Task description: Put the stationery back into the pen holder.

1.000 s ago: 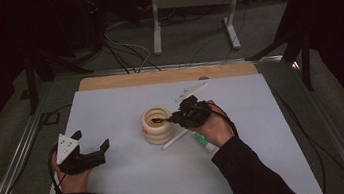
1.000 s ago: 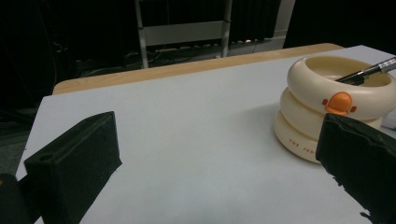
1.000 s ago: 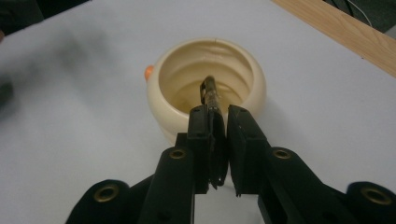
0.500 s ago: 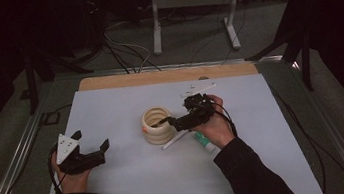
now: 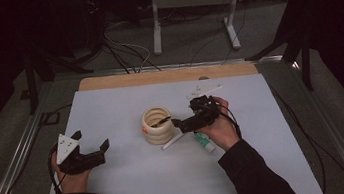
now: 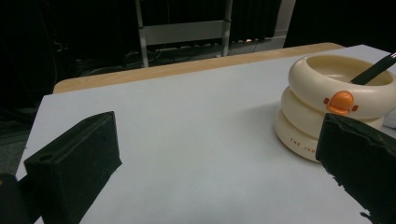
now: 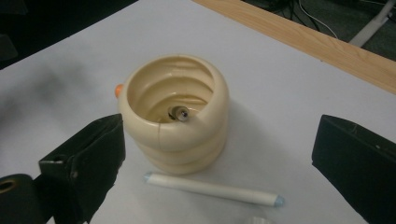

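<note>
White table (image 5: 137,192) bears cream holder (image 5: 157,125), white pen (image 5: 173,140), tube (image 5: 205,141)

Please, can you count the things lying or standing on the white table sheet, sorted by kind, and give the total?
Cream ringed holder: 1
Dark pen standing in the holder: 1
White pen lying beside the holder: 1
White tube with green end: 1
White strip at the far side: 1
Total: 5
</note>
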